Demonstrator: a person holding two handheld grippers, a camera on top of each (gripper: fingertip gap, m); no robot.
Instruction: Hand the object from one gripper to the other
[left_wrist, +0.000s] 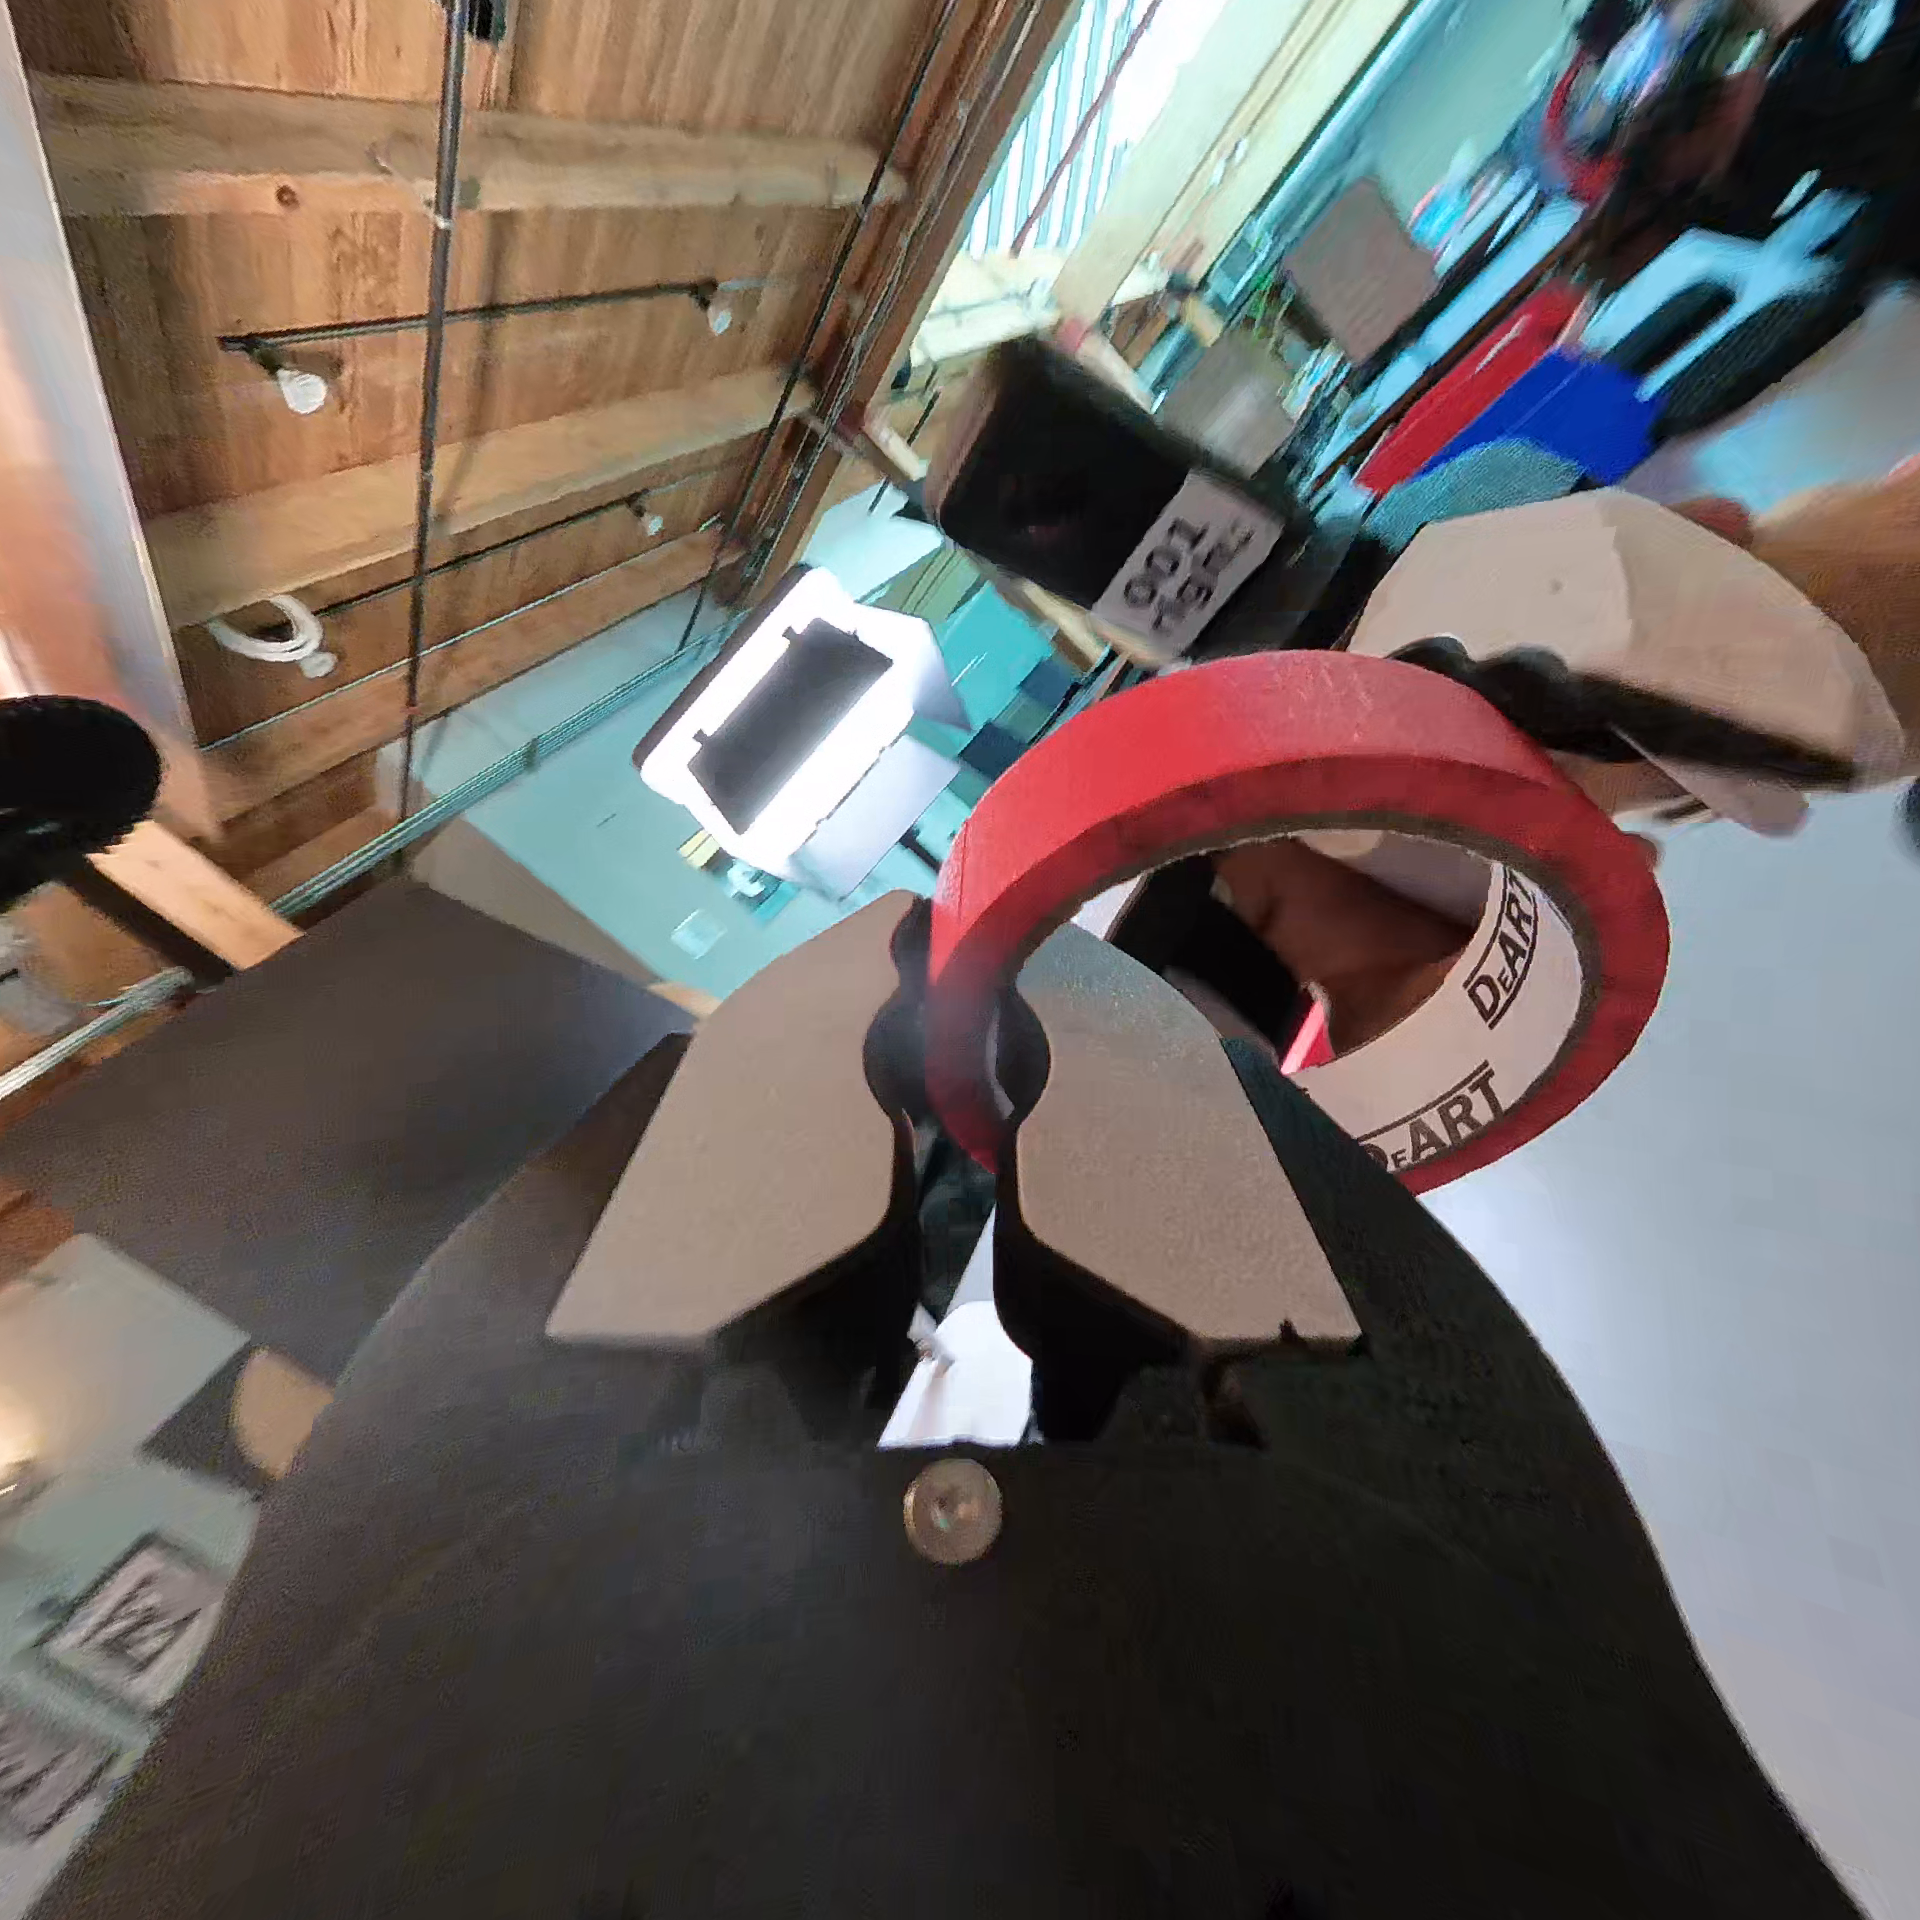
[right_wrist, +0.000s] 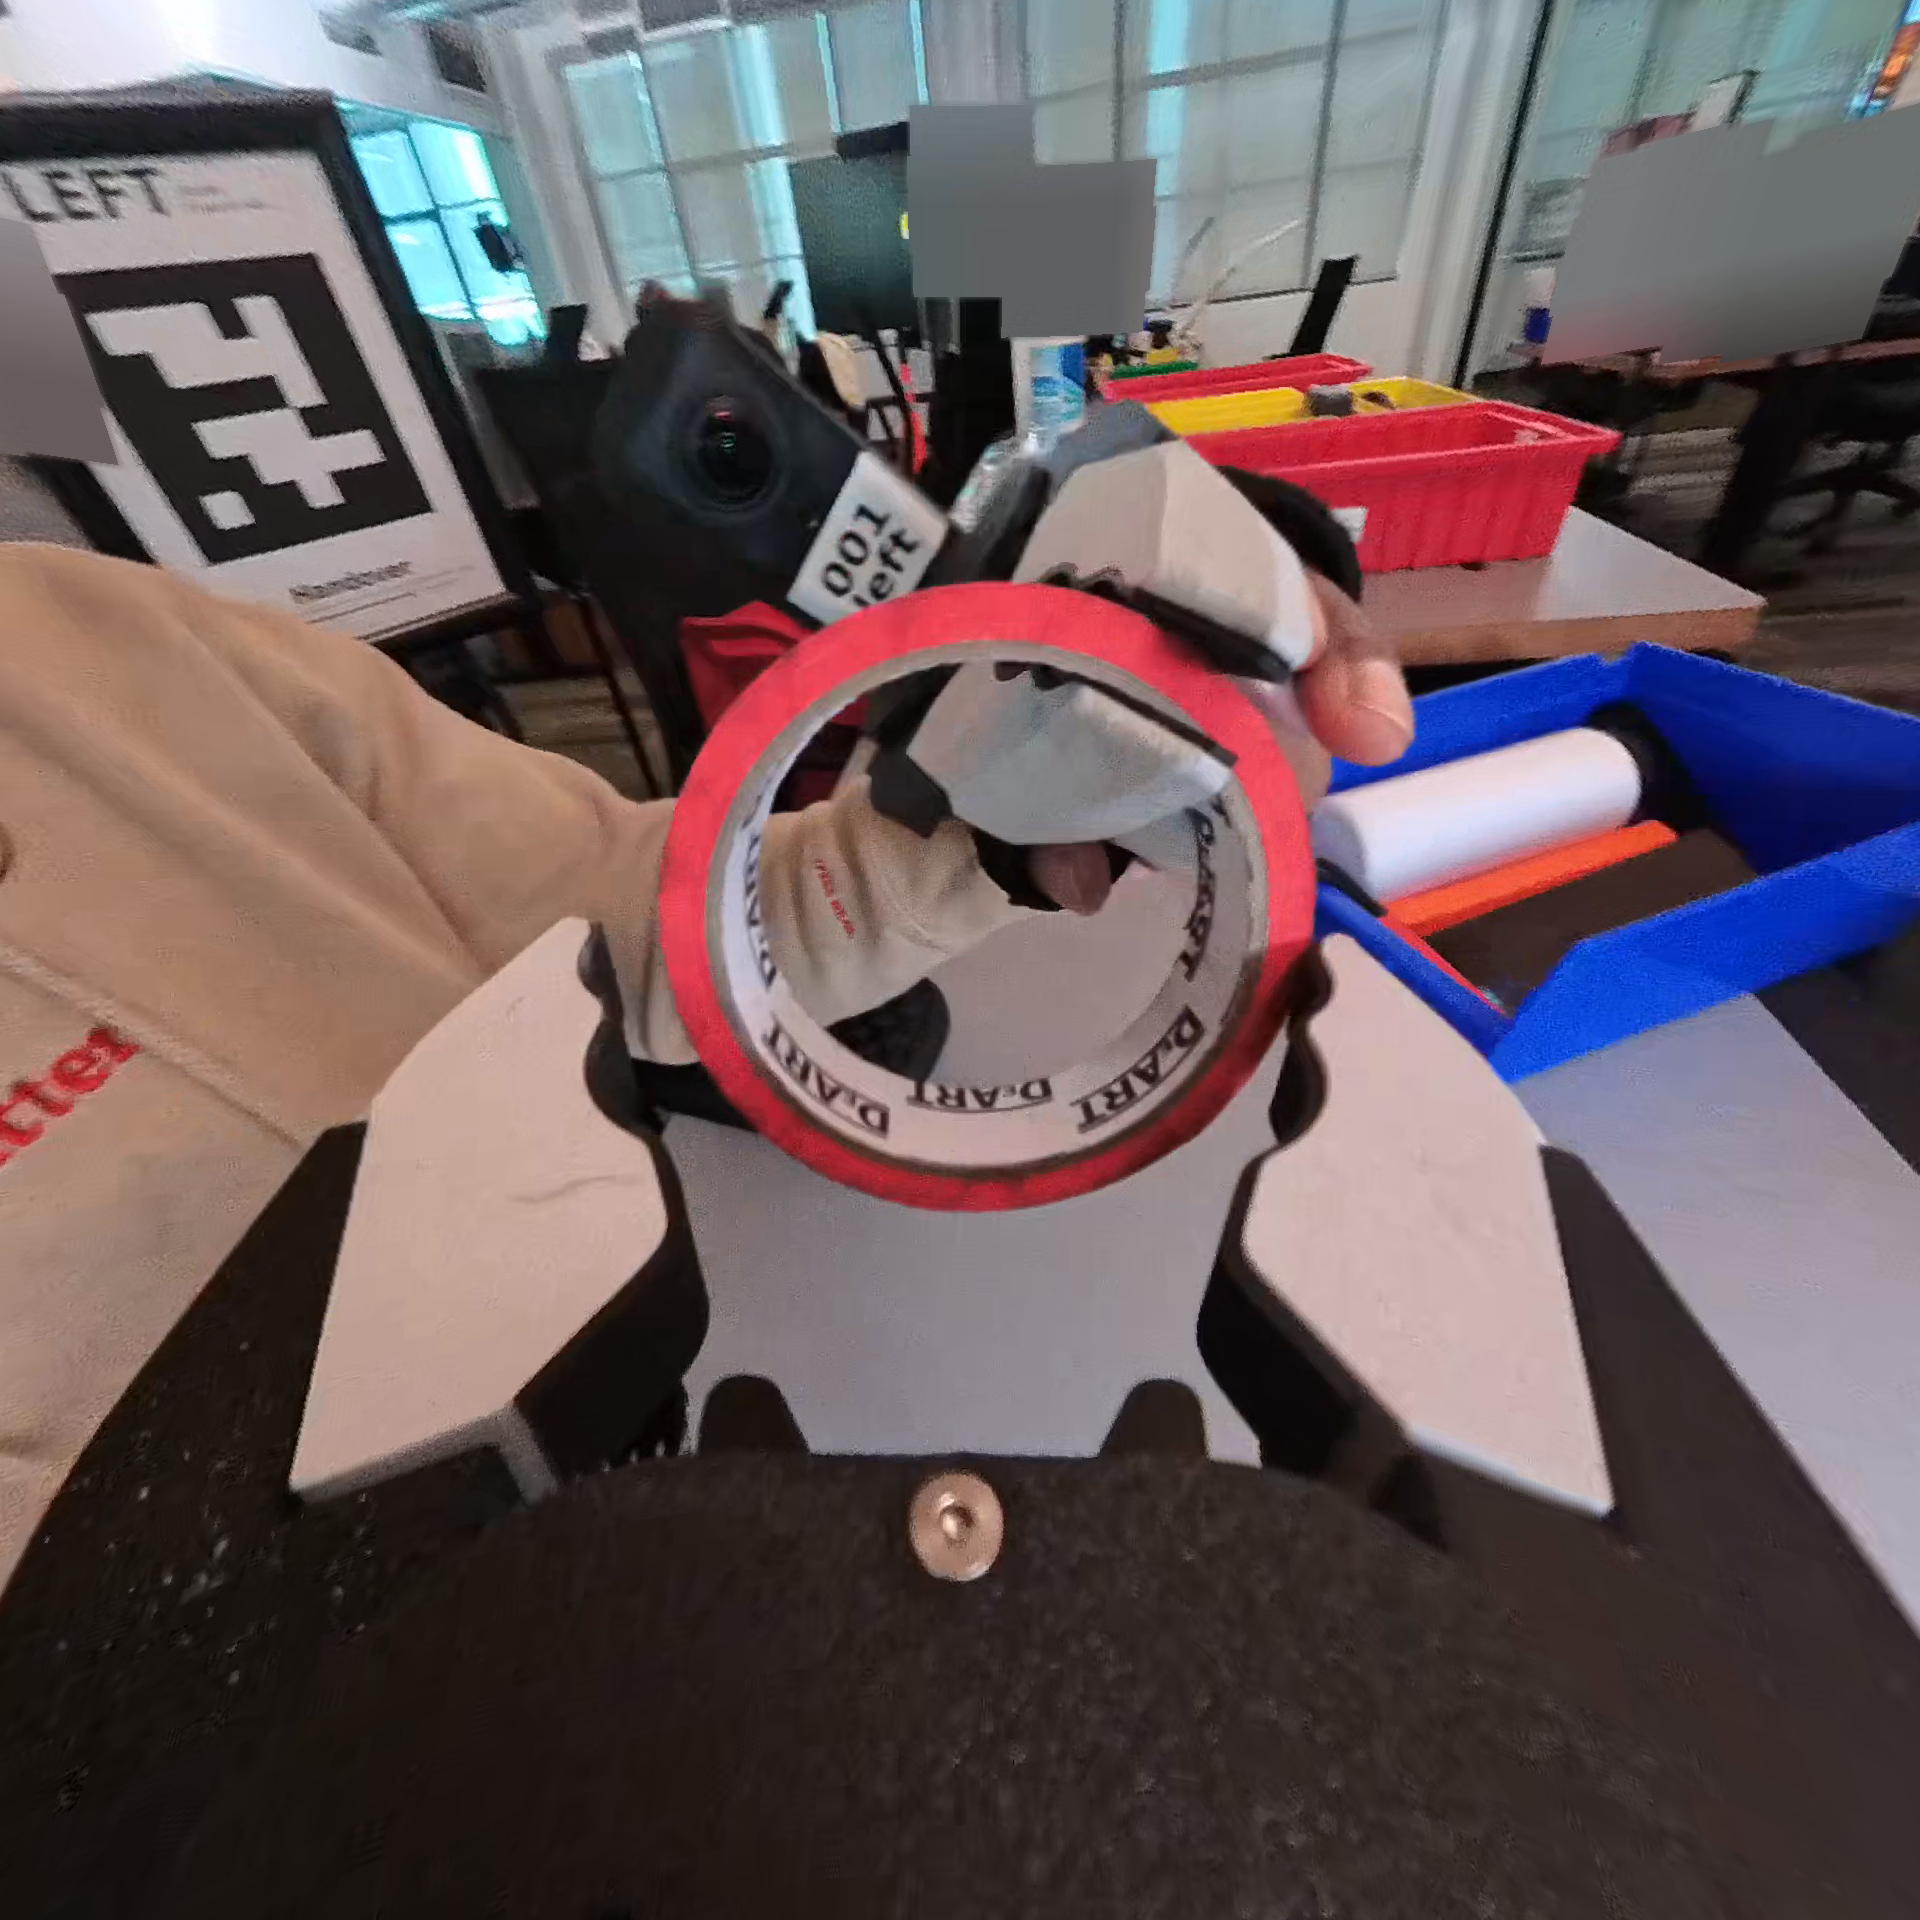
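Observation:
A red tape roll (left_wrist: 1288, 727) with a white printed core hangs in the air between the two grippers. My left gripper (left_wrist: 966, 935) is shut on the roll's wall, one finger outside and one inside the ring. In the right wrist view the roll (right_wrist: 717, 1039) faces the camera. There my left gripper (right_wrist: 1247, 696), held by a gloved hand, pinches the roll's upper right rim. My right gripper (right_wrist: 961, 940) is open, a jaw on each side of the roll. Its right pad is at the rim; a small gap shows at the left pad. In the left wrist view my right gripper (left_wrist: 1558, 727) is at the roll's far side.
A blue bin (right_wrist: 1683, 956) holding a white roll (right_wrist: 1475, 810) sits on the grey table (right_wrist: 1714, 1195) at the right. Red bins (right_wrist: 1455, 488) stand behind. A person's beige sleeve (right_wrist: 260, 831) fills the left. A marker board (right_wrist: 239, 416) stands at the back left. Tip to tip, the grippers are about 6 cm apart.

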